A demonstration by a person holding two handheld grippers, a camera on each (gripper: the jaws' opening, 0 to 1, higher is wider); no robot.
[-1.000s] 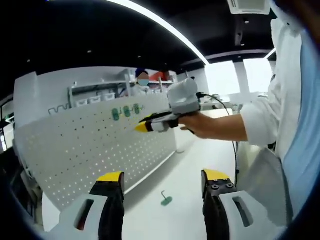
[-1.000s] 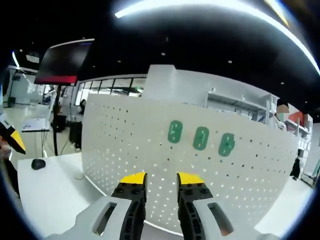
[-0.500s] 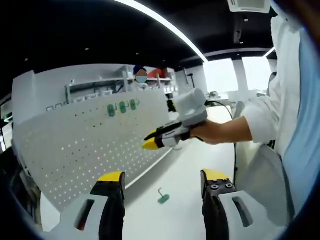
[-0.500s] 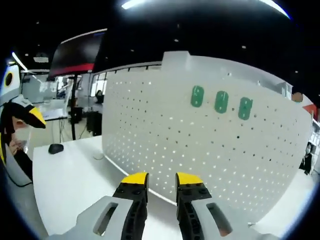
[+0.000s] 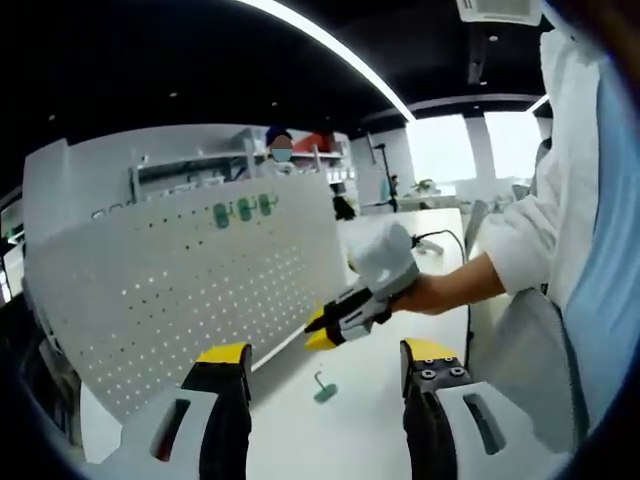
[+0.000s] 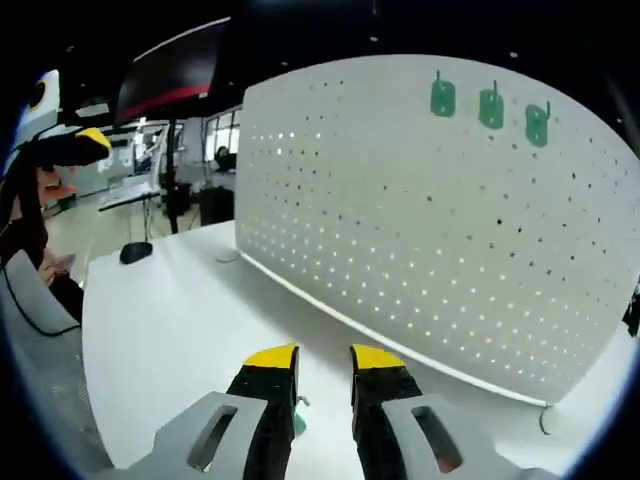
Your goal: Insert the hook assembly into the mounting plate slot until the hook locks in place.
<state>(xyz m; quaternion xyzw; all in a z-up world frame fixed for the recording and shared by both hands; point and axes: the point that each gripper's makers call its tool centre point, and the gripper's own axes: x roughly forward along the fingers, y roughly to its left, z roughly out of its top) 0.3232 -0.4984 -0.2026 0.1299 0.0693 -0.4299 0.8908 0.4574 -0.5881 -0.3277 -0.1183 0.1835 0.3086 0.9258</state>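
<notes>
A white pegboard (image 5: 170,290) (image 6: 430,230) stands upright on the white table (image 6: 170,330). Three green hooks (image 5: 243,210) (image 6: 490,105) hang near its top edge. A loose green hook (image 5: 324,389) (image 6: 298,418) lies on the table in front of the board. My right gripper (image 6: 323,358) (image 5: 320,338) hovers just above that hook, its jaws a narrow gap apart with nothing between them. In the foreground of the left gripper view, my left gripper (image 5: 326,352) is wide open and empty, held back from the board. It also shows at the left edge of the right gripper view (image 6: 85,143).
A person's hand and white sleeve (image 5: 520,245) hold the right gripper. A black mouse (image 6: 135,252) lies on the table left of the board, below a dark monitor (image 6: 170,75). A cable loop (image 6: 545,420) sits at the board's right foot. Another person (image 5: 280,150) stands behind the board.
The right gripper has come down from in front of the hung hooks to just above the table, over the loose hook. Its jaw gap is unchanged. The left gripper has stayed put.
</notes>
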